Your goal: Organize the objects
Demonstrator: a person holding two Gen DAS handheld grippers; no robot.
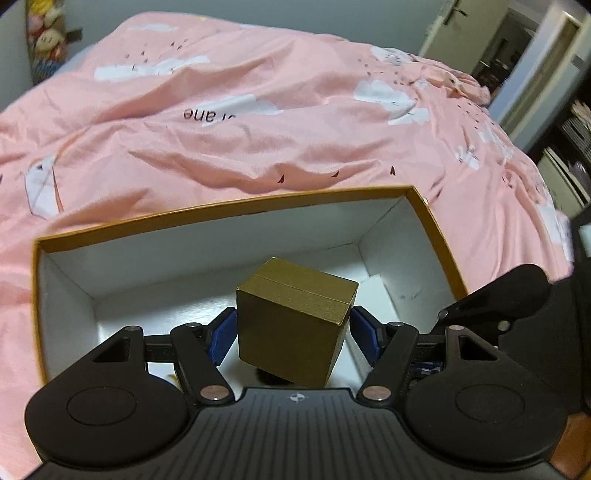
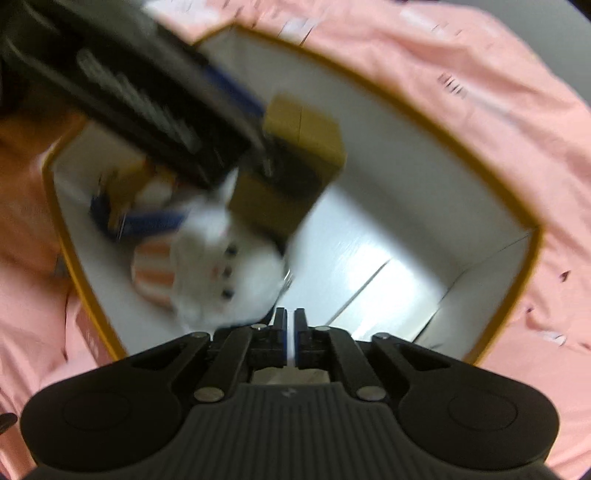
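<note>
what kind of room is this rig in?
Most likely a bedroom in a home. The storage box sits on a bed covered by a pink duvet with a cloud print, plush toys are stacked in the far corner, and an open door leads out past shelves.

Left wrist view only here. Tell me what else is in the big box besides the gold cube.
Observer: A white plush toy lies on the floor of the box.
Operator: Place it against the cube.
Observer: It lies right beside the gold cube; blur hides whether they touch.
Operator: Report the right tongs.
Observer: The right tongs are shut and empty, pointing into the box near the toy.
</note>
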